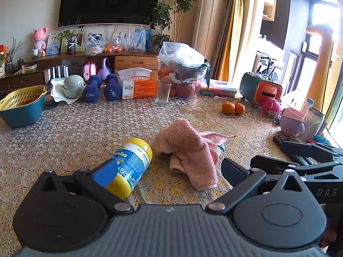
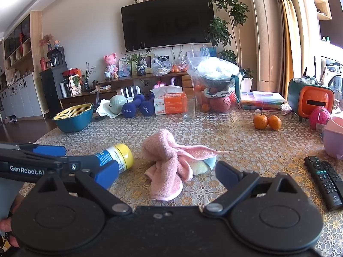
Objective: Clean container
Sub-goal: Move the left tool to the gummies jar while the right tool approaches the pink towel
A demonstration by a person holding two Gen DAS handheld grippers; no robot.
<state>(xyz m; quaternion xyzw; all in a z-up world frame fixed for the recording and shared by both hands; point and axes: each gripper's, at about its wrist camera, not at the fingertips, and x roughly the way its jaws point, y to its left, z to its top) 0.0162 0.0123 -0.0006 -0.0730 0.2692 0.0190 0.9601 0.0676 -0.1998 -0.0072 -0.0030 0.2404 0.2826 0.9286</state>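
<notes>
Both wrist cameras look low across the table [image 1: 64, 132], sharing the towel [image 2: 165, 154].

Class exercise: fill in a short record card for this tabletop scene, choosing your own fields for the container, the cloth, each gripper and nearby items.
Container: yellow-lidded bottle with blue label, lying on its side on the patterned tablecloth
Cloth: pink towel, crumpled beside the bottle, apart from both grippers
Left gripper: open, blue finger against the bottle
Right gripper: open, holds nothing, towel ahead of it
Nearby: two oranges, empty glass, remote controls on the right
Cleaning: not yet begun
</notes>
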